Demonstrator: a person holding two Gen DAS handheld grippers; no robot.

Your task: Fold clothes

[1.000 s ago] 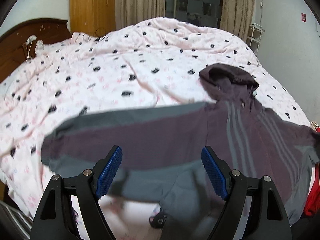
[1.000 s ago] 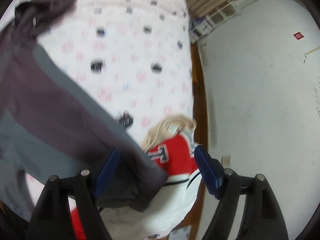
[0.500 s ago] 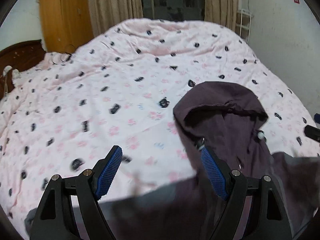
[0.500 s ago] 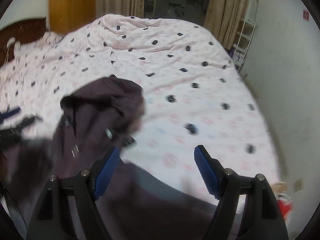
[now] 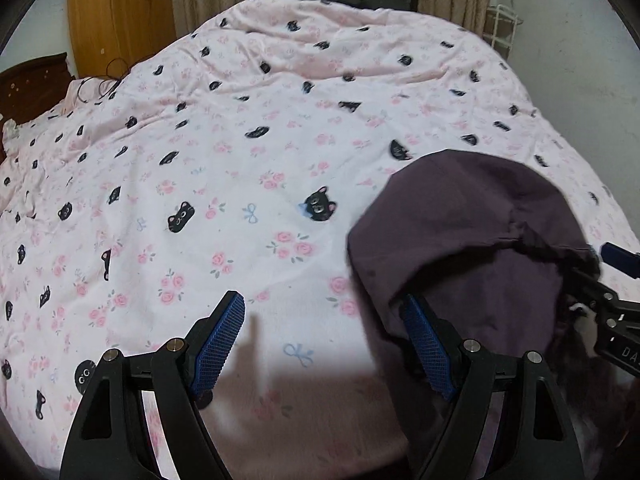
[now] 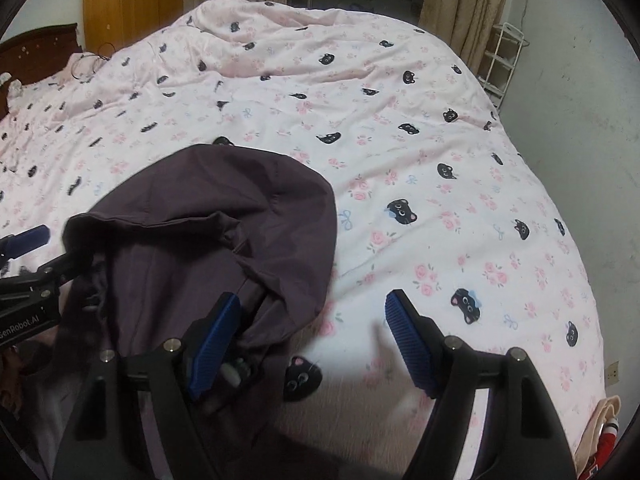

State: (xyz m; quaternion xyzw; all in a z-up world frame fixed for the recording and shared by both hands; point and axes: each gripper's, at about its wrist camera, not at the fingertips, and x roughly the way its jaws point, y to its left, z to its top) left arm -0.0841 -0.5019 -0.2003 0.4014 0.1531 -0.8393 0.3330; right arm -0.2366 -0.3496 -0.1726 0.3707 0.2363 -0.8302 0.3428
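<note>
A dark purple hooded jacket lies on the pink bed cover; its hood (image 5: pixel 472 216) shows at right in the left wrist view and at left in the right wrist view (image 6: pixel 224 208). My left gripper (image 5: pixel 322 342) is open, its right finger at the hood's left edge. My right gripper (image 6: pixel 314 338) is open, its left finger over the hood's right edge by the collar. Each gripper shows at the side of the other's view: the right gripper (image 5: pixel 612 300) and the left gripper (image 6: pixel 28 272). The jacket's body is out of view below.
The pink quilt with black cat faces (image 5: pixel 240 152) covers the whole bed. A wooden headboard (image 5: pixel 32 80) and wardrobe (image 5: pixel 120 12) stand at far left, curtains behind. A white rack (image 6: pixel 502 64) and wall stand at right. Red and beige clothes (image 6: pixel 600 432) lie at the bed's right edge.
Both grippers have swung up from the jacket's body and sleeves to the hood and closed in on its two sides. The hood now fills more of both views.
</note>
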